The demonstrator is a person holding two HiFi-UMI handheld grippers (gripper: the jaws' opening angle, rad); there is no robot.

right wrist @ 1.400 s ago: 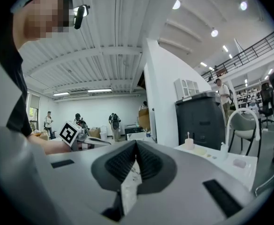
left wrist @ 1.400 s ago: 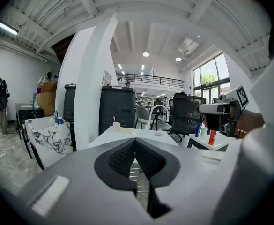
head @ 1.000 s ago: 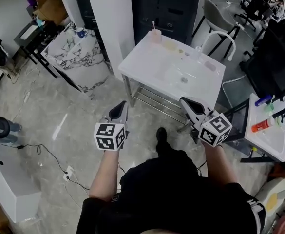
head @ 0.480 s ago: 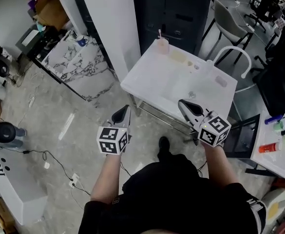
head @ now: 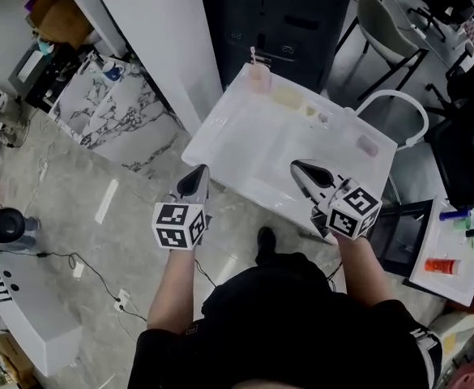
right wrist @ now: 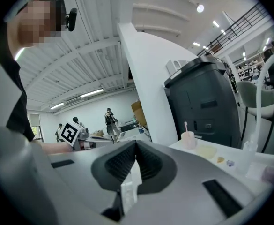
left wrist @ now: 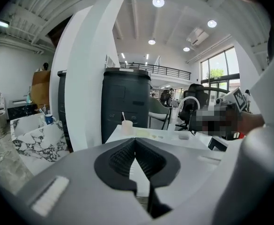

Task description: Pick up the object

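Note:
A white table (head: 253, 148) stands ahead of me. At its far edge is a pink cup (head: 258, 74) with a stick in it, which also shows in both gripper views (left wrist: 127, 126) (right wrist: 188, 138). Beside it lie a pale yellow piece (head: 288, 97), two tiny items (head: 318, 115) and a pinkish block (head: 369, 145). My left gripper (head: 195, 178) hovers over the floor off the table's near-left edge, shut and empty (left wrist: 135, 142). My right gripper (head: 301, 167) is over the table's near edge, shut with nothing between its pads (right wrist: 136, 144).
A dark cabinet (head: 289, 14) stands behind the table, a white pillar (head: 151, 31) to its left, then a marble-topped table (head: 123, 104). A white chair (head: 386, 108) is at the table's right. A side table (head: 451, 258) with bottles is at the far right. Cables lie on the floor (head: 74, 258).
I have come closer to the white table; it now lies nearer under both grippers, and the right gripper has come over its near edge. Both stay shut.

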